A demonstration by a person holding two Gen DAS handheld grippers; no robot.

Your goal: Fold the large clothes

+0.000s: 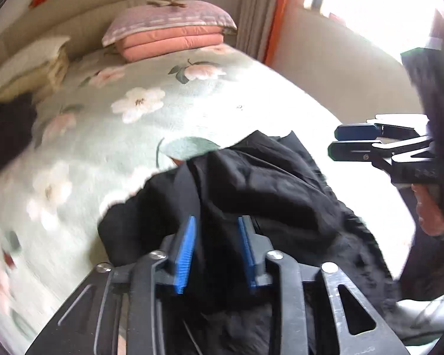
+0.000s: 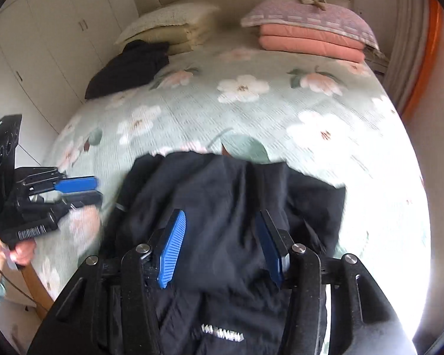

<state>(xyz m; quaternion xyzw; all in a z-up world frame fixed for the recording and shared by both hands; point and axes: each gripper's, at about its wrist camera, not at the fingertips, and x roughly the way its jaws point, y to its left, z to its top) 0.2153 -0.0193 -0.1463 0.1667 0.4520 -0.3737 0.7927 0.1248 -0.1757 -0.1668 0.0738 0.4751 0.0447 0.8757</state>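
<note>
A large black garment lies crumpled at the near end of the bed, white lettering near its near edge. It also shows in the left wrist view. My left gripper hovers over the garment with its blue pads apart and nothing between them. My right gripper is open above the garment, holding nothing. Each gripper appears in the other's view: the right one at the right, the left one at the left, both with a gap between the fingers.
The bed has a pale green floral cover. A second black garment lies at the far left by cream pillows. Pink folded quilts with a checked pillow sit at the far right. White wardrobes stand left, a bright window right.
</note>
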